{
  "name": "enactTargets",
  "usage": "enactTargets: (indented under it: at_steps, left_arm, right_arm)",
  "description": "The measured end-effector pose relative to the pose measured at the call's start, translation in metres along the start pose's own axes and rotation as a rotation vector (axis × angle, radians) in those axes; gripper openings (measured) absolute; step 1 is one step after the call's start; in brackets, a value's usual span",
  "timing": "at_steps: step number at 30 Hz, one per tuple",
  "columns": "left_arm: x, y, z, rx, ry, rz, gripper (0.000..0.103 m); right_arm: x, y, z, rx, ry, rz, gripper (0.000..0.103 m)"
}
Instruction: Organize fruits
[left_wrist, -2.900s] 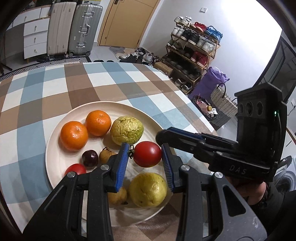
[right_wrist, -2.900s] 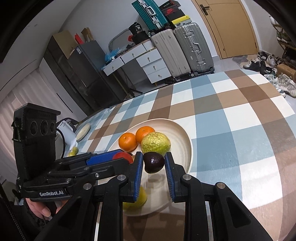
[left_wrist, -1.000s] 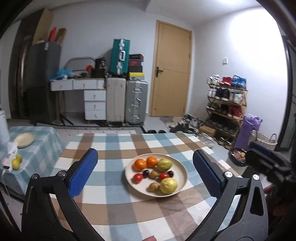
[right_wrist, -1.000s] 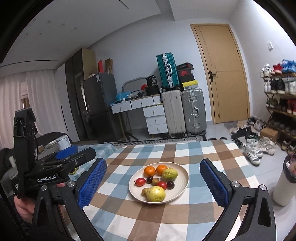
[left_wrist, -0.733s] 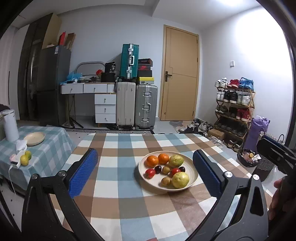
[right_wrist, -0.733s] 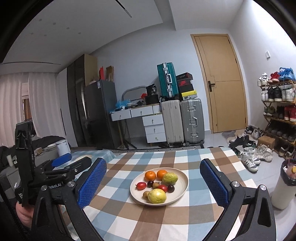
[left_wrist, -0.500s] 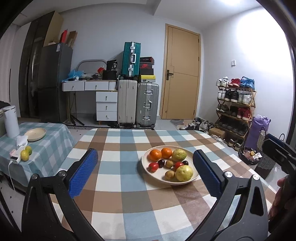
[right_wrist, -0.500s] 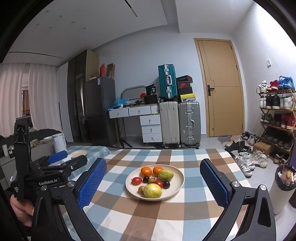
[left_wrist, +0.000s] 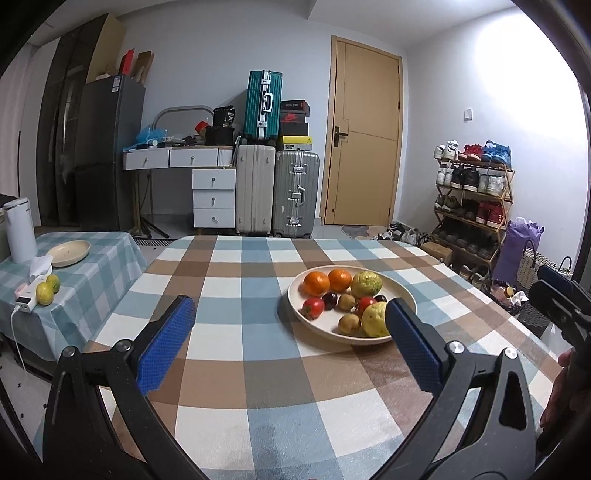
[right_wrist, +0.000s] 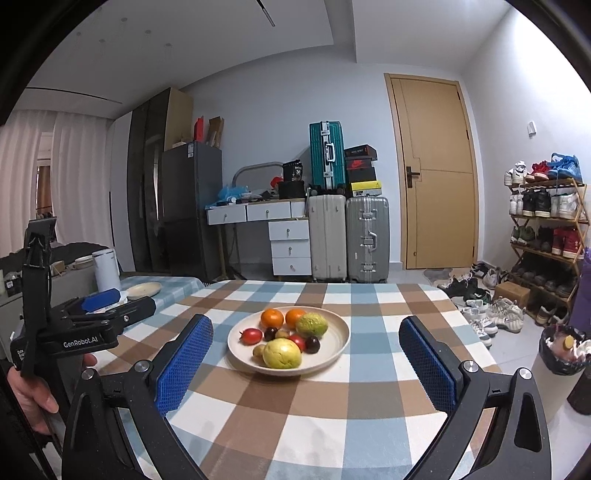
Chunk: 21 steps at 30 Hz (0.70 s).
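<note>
On the checked table (right_wrist: 369, 398), a cream plate (right_wrist: 338, 341) heaped with fruit: two oranges (right_wrist: 272, 318) at the back, green guava (right_wrist: 311, 324) beside them, red tomatoes (right_wrist: 250, 335), dark plums (right_wrist: 312, 344), yellow guava (right_wrist: 282, 353) in front. Well short of the plate, left gripper (left_wrist: 291, 341) and right gripper (right_wrist: 304, 360), fingers (right_wrist: 184, 363) spread wide, holding nothing. Off to the left, a side table with a small plate (left_wrist: 68, 252).
</note>
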<state>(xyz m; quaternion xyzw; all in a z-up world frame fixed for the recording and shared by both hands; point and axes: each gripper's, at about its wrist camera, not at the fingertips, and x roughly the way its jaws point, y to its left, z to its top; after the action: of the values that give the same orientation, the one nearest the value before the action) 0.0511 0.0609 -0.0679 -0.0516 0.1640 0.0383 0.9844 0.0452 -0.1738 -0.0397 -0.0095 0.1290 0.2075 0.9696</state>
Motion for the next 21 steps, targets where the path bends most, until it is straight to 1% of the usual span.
enactTargets:
  at_steps: [9,13,15,18,21]
  left_arm:
    - [0.012,0.001,-0.014,0.009,0.005,0.009,0.103]
    - [0.016,0.001,-0.018,0.023,0.000,0.000,0.103]
    - [0.017,-0.002,-0.018,0.039,0.003,0.007,0.103]
    - [0.015,-0.008,-0.018,0.069,-0.011,0.030,0.103]
    - [0.017,-0.008,-0.019,0.068,-0.009,0.022,0.103]
  right_arm:
    - [0.006,-0.001,-0.013,-0.024,0.008,-0.001,0.103]
    - [0.009,0.000,-0.015,-0.030,0.022,0.009,0.103]
    - [0.013,0.000,-0.016,-0.027,0.044,0.007,0.103]
    - [0.023,0.000,-0.019,-0.029,0.101,0.001,0.103]
    - [0.024,0.003,-0.020,-0.046,0.100,0.003,0.103]
